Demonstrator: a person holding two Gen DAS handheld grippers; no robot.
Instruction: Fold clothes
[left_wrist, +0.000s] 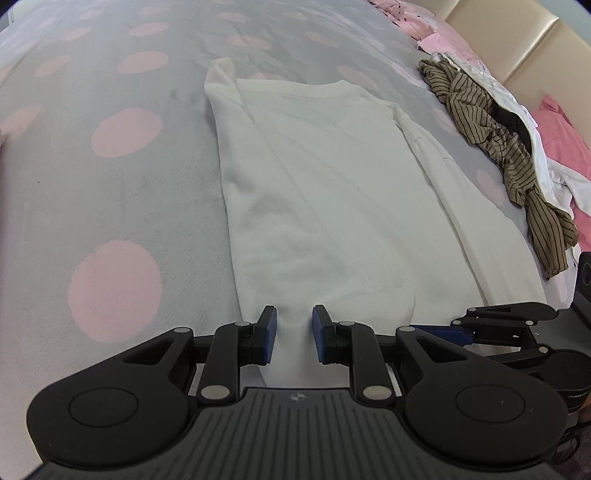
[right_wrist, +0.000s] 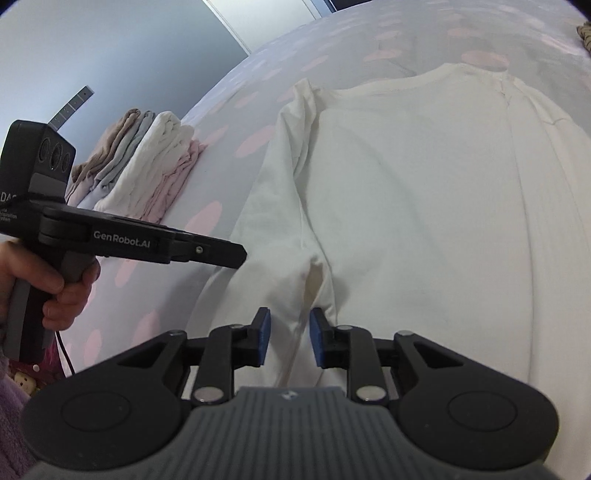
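A white long-sleeved shirt (left_wrist: 332, 192) lies flat on the grey bed cover with pink dots (left_wrist: 110, 184), collar at the far end and sleeves laid along its sides. My left gripper (left_wrist: 294, 314) is at the near hem, shut on a gathered fold of the fabric between its blue pads. The right gripper (left_wrist: 439, 332) shows side-on at the same hem, further right. In the right wrist view my right gripper (right_wrist: 289, 317) is shut on a bunched fold of the shirt (right_wrist: 424, 221) with a yellowish mark. The left gripper (right_wrist: 236, 256), held by a hand (right_wrist: 62, 291), reaches over the shirt's left edge.
A crumpled brown striped garment (left_wrist: 509, 147) lies right of the shirt, with white and pink clothes (left_wrist: 561, 147) beyond it by the beige headboard (left_wrist: 517, 37). A stack of folded clothes (right_wrist: 147, 166) sits at the bed's left edge.
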